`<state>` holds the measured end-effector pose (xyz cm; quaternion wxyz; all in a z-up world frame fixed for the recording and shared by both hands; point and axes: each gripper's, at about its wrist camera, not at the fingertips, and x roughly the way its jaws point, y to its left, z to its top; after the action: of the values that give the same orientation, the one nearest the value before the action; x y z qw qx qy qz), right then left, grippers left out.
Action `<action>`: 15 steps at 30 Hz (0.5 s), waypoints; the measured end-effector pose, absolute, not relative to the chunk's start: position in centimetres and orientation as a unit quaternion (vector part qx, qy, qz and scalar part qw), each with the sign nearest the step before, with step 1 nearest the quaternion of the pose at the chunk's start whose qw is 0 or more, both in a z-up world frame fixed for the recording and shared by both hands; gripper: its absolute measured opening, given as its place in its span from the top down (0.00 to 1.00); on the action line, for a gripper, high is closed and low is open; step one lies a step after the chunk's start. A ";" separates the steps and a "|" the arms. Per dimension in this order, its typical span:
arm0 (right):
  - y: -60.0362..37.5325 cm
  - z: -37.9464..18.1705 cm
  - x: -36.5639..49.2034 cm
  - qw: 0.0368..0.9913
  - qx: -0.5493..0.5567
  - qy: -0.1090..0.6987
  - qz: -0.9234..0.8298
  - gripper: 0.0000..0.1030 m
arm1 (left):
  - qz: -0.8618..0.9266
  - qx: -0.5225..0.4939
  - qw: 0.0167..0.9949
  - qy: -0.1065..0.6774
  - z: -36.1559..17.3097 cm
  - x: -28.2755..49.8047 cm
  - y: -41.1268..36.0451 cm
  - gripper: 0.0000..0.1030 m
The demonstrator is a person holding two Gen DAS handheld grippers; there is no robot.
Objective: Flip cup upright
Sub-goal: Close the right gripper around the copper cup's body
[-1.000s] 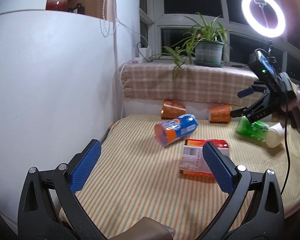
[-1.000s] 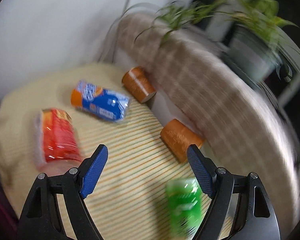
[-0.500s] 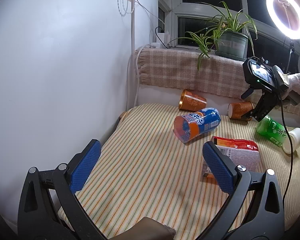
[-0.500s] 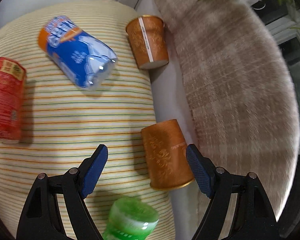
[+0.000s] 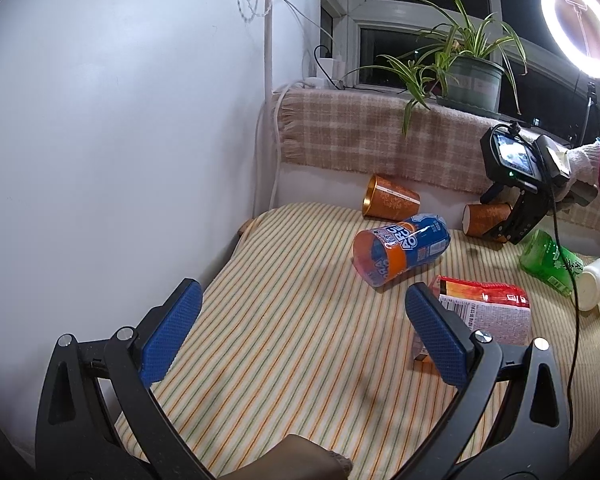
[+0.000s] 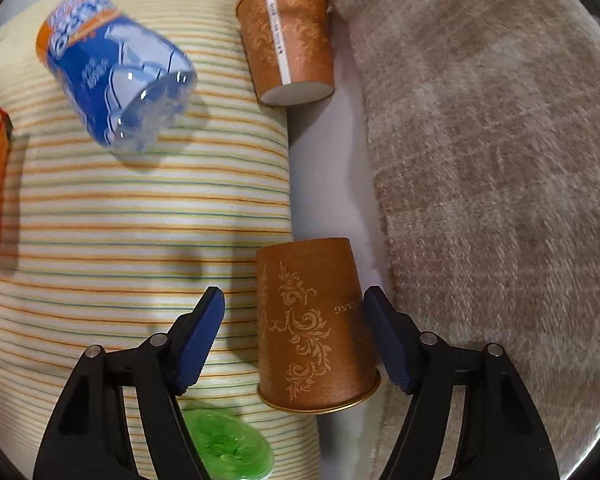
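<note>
Now right gripper (image 6: 296, 330) spread wide, straddled fallen cup (image 6: 314, 326); should have closed mid-body, gently. Left gripper (image 5: 300, 330) gaped, idle.

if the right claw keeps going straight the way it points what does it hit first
Most likely the orange paper cup lying on its side. It sits between the open fingers of the right claw, rim toward the camera. Neither pad clearly touches it yet, though depth is hard to judge here.

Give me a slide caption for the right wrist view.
Open right claw straddling an orange paper cup lying on its side on the striped cloth.
</note>
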<state>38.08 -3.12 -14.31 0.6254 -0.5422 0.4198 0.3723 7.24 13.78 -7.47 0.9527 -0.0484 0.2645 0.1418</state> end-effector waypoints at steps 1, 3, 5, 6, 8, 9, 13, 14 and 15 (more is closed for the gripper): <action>-3.1 -14.4 37.7 0.623 -0.549 0.416 0.371 0.32 | 0.141 -0.049 0.952 0.266 -7.5 7.3 13.7 0.00; -2.9 -14.9 37.4 0.618 -0.566 0.405 0.366 0.34 | 0.140 -0.050 0.952 0.268 -7.4 7.4 13.7 0.00; -3.1 -15.4 37.0 0.623 -0.580 0.390 0.350 0.45 | 0.141 -0.048 0.952 0.268 -7.4 7.4 13.7 0.00; -3.4 -15.7 36.6 0.626 -0.576 0.393 0.349 0.45 | 0.141 -0.047 0.952 0.268 -7.4 7.4 13.7 0.00; -3.5 -15.6 36.6 0.629 -0.570 0.393 0.353 0.45 | 0.142 -0.047 0.952 0.269 -7.4 7.5 13.6 0.00; -3.8 -15.1 36.4 0.631 -0.568 0.392 0.354 0.45 | 0.142 -0.047 0.951 0.269 -7.4 7.6 13.6 0.00; -4.0 -12.7 35.6 0.638 -0.547 0.397 0.368 0.46 | 0.142 -0.045 0.952 0.269 -7.4 7.6 13.5 0.00; -3.4 -11.0 36.0 0.638 -0.541 0.399 0.375 0.46 | 0.142 -0.045 0.952 0.269 -7.4 7.6 13.5 0.00; -3.6 -10.4 36.0 0.638 -0.537 0.400 0.380 0.46 | 0.142 -0.045 0.952 0.269 -7.4 7.6 13.4 0.00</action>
<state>35.97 -3.58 -10.41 0.6382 -0.5371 0.3998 0.3801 7.57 13.40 -7.38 0.9517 -0.0447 0.2686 0.1418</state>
